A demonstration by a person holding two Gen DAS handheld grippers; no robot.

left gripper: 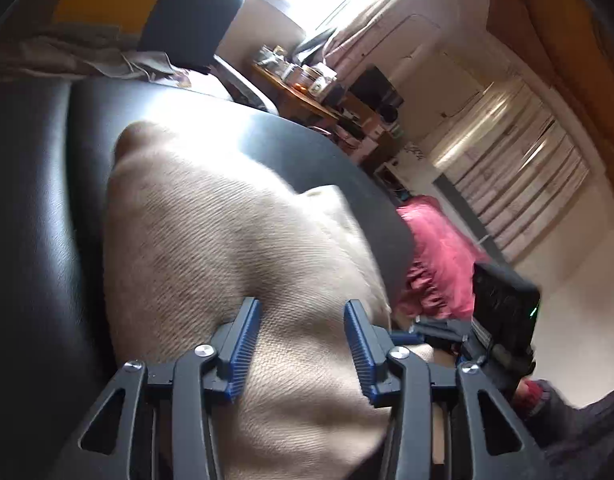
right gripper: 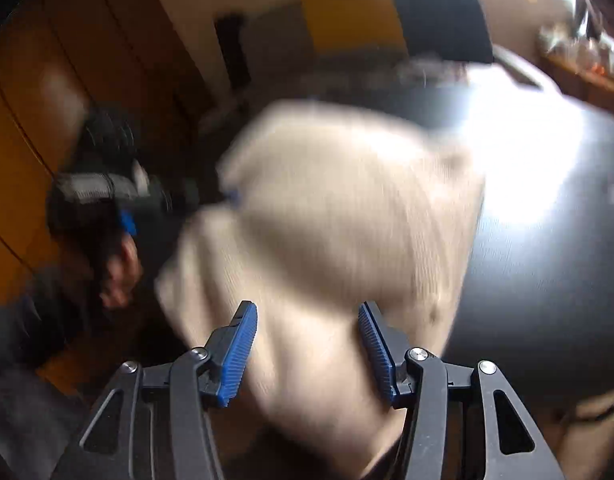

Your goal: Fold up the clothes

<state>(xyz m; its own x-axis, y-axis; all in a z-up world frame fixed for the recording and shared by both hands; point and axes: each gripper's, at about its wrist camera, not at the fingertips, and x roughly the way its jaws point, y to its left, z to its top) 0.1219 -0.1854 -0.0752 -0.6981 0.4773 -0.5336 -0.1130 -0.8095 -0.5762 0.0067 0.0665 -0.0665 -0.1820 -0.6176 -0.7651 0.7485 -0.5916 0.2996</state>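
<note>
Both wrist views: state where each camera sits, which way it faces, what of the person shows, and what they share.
Left wrist: on the left gripper, looking down over the beige knit garment on the black seat toward a cluttered desk; a hand shows lower right.
Right wrist: on the right gripper, looking down at the blurred garment; a hand shows left.
Shared: garment, seat, each other's gripper.

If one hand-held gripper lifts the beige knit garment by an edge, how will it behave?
The beige knit garment will probably flop and drape, since it already lies in soft humps and folds. Its ribbed weave should grip the blue pads well. On the smooth black table it may slide if pushed.
</note>
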